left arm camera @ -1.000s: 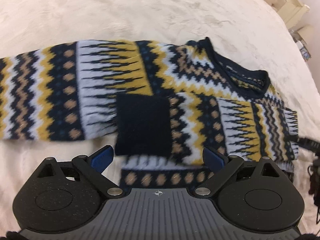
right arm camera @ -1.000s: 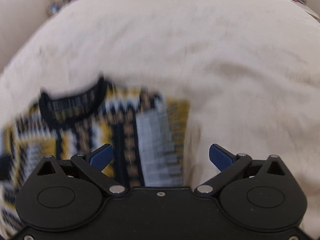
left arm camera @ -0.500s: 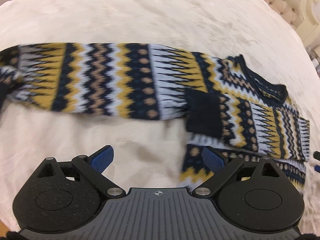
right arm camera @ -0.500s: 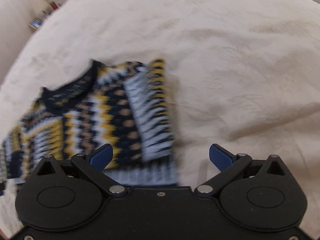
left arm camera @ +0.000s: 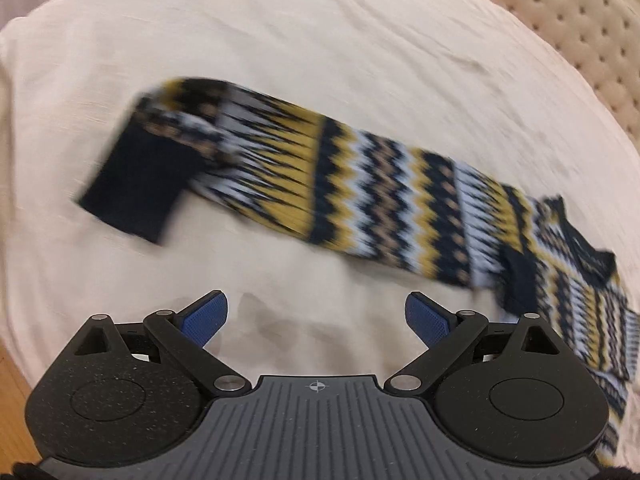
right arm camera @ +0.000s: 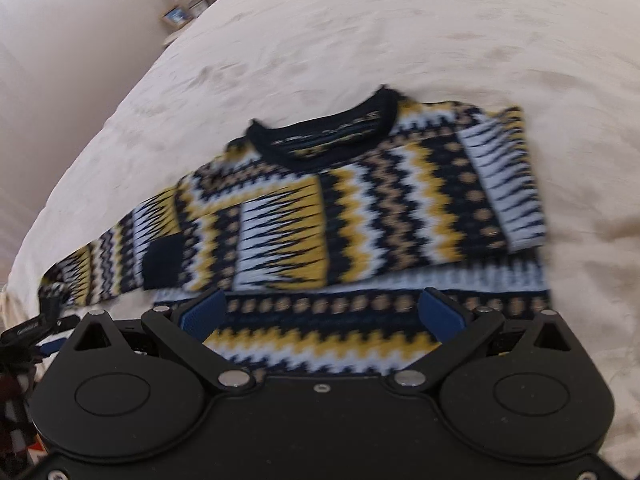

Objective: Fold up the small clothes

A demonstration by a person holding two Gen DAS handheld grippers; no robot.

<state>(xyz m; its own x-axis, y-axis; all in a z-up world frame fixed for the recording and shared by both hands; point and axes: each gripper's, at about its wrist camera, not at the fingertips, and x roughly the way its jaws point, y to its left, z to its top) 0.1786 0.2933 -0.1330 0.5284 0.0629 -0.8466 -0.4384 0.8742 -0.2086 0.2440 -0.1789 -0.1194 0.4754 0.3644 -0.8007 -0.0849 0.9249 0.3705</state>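
A small knitted sweater (right arm camera: 360, 208) with navy, yellow, white and tan zigzags lies flat on the cream bed cover (right arm camera: 360, 40). Its right sleeve is folded across the chest, the navy cuff (right arm camera: 164, 262) at the left. The other sleeve (left arm camera: 340, 184) stretches out straight, ending in a navy cuff (left arm camera: 136, 188). My left gripper (left arm camera: 316, 320) is open and empty, over bare cover in front of that sleeve. My right gripper (right arm camera: 322, 314) is open and empty, just above the sweater's lower body.
A tufted cream headboard (left arm camera: 580, 32) stands at the right in the left wrist view. A low shelf with small items (right arm camera: 192, 8) stands beyond the bed's far left edge. The left gripper's tip (right arm camera: 36, 330) shows at the left edge of the right wrist view.
My left gripper has swung left along the outstretched sleeve, so its cuff is now in view. My right gripper has moved left over the sweater's body. Both stayed open.
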